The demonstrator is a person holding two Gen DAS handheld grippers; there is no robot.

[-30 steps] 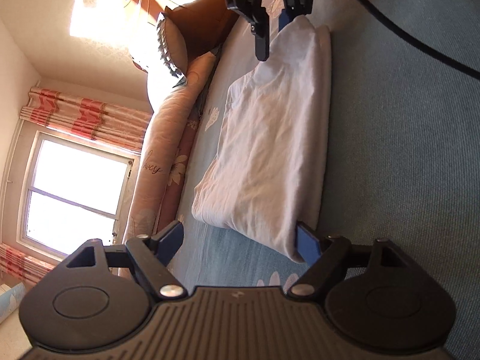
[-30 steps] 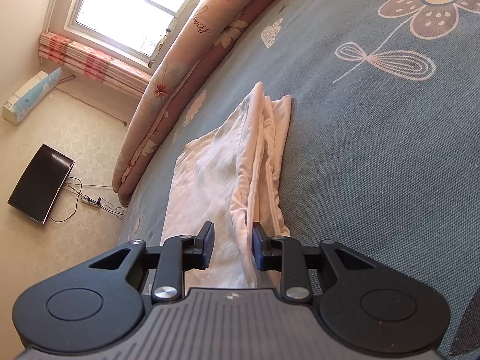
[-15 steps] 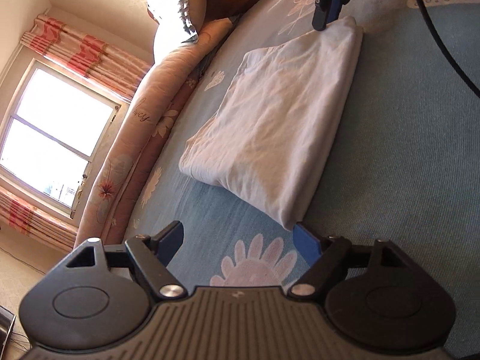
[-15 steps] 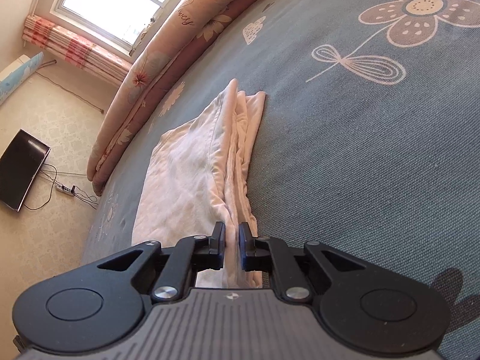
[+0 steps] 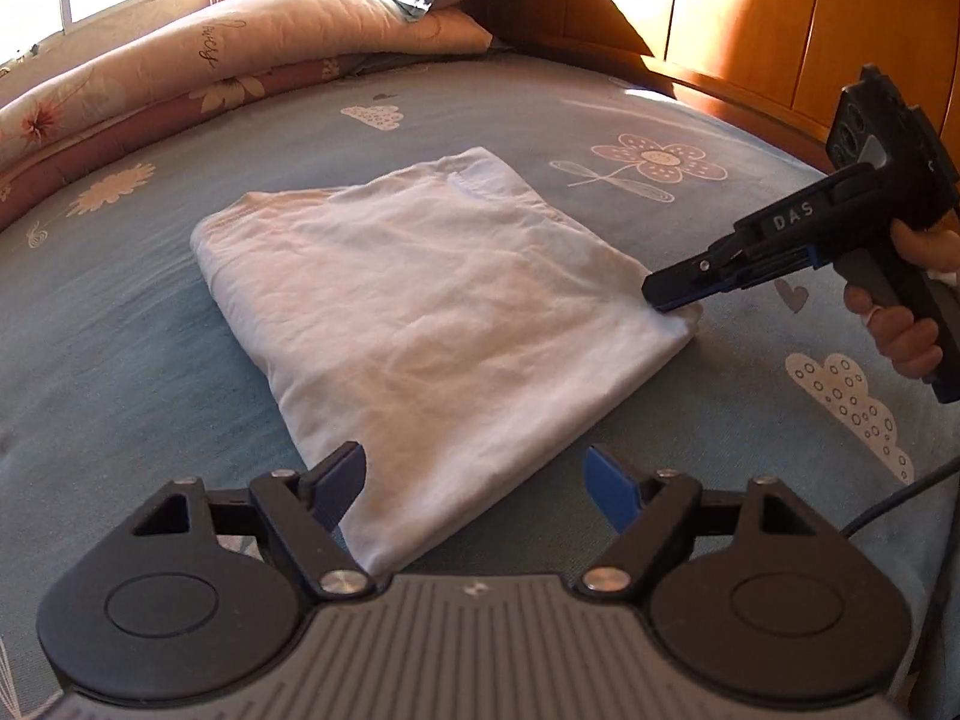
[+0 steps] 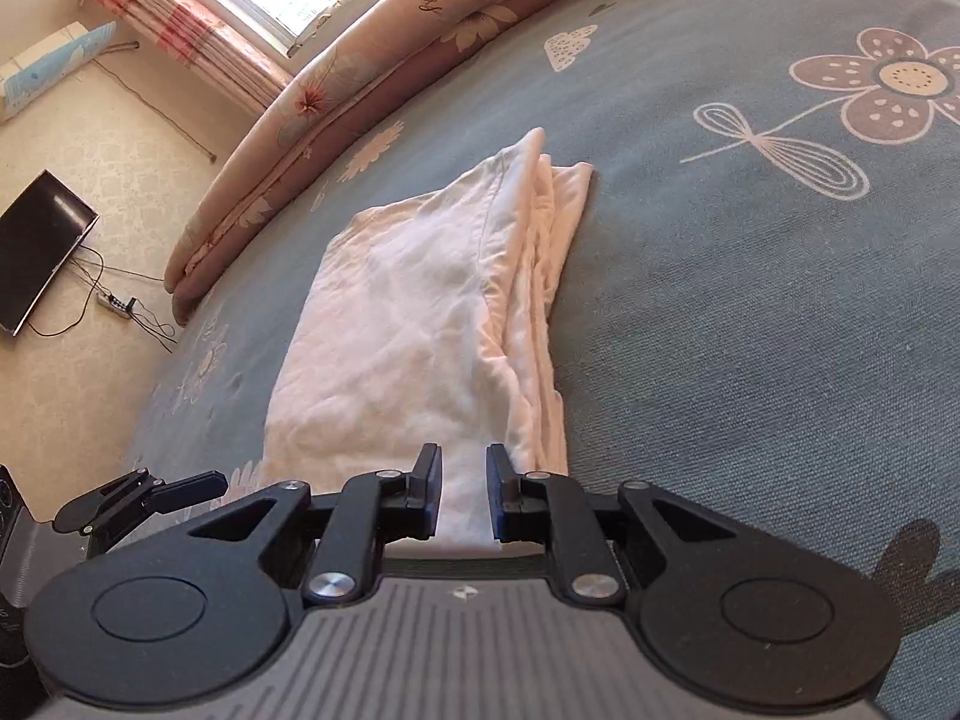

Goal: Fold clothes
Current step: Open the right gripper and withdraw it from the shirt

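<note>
left wrist view: a folded white garment (image 5: 432, 306) is seen lying flat on the blue flowered bedsheet (image 5: 750, 420), its long axis running from the near corner, just ahead of the left gripper (image 5: 477, 480), away toward the rolled quilt (image 5: 180, 78). the left gripper's jaws are held wide apart with nothing between them; the cloth's near corner is only overlapped by the left finger. the right gripper (image 5: 672, 297), carried in a hand (image 5: 906, 324), is laid against the garment's right-hand corner, with the jaws nearly together.

right wrist view: the garment (image 6: 432, 324) is stretched straight ahead of the right gripper (image 6: 465, 492), layered edges on its right side. cloth is seen between the narrow jaws, but whether it is pinched cannot be told. the right hand is judged nearer, so a next fold would be led from that corner.
</note>
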